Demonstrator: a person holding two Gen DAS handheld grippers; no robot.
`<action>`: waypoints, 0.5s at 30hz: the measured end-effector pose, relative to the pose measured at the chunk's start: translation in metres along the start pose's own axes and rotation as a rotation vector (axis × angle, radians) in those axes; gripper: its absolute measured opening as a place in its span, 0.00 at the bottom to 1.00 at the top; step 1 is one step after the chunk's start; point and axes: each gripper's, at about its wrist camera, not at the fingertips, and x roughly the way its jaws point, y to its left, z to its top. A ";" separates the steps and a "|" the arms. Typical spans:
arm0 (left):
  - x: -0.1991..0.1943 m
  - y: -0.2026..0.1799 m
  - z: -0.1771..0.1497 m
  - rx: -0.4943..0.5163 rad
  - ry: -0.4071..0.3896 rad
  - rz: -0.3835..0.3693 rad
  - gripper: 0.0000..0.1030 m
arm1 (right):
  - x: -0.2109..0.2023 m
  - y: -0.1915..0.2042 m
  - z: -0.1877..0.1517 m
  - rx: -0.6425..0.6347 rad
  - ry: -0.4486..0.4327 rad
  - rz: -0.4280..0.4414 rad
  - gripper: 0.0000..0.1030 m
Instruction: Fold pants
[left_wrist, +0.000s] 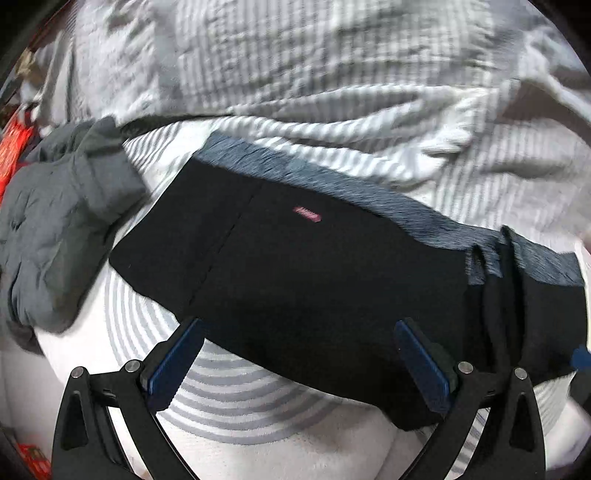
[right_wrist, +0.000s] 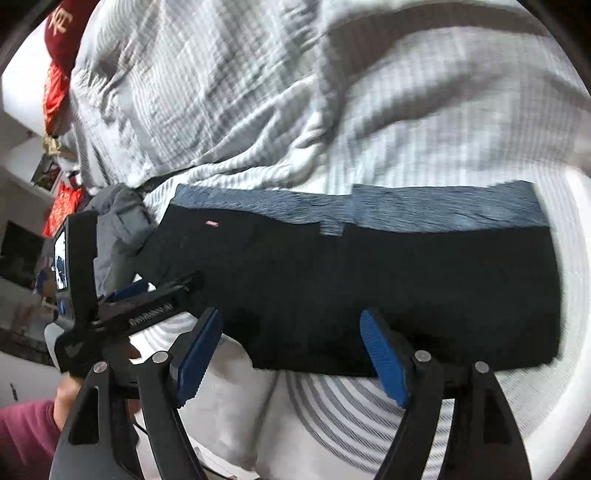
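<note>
Black folded pants (left_wrist: 314, 280) lying just ahead of left gripper (left_wrist: 299, 363) and right gripper (right_wrist: 291, 356), both spread wide, pinching nothing.

pants (left_wrist: 314, 280): 1 — grey garment (left_wrist: 62, 229): 1 — striped bedcover (left_wrist: 332, 74): 1 — tools: 2, left tool (left_wrist: 295, 354), right tool (right_wrist: 291, 350)

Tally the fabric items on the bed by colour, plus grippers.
Black pants, with blue-grey lining showing along the far edge: 1
Grey garment, crumpled beside the pants: 1
Grey-and-white striped bedding: 1
Red items at the far left edge, kind unclear: not counted
Grippers, both open: left gripper, right gripper: 2
Total: 5
</note>
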 end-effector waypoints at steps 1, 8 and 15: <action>-0.003 -0.006 0.000 0.023 -0.002 -0.013 1.00 | -0.007 -0.010 -0.001 0.032 -0.002 -0.016 0.78; -0.018 -0.073 0.006 0.108 -0.001 -0.173 1.00 | -0.033 -0.096 0.015 0.220 0.012 -0.139 0.73; -0.027 -0.146 0.019 0.179 -0.012 -0.283 1.00 | -0.019 -0.120 0.058 0.218 0.056 -0.140 0.30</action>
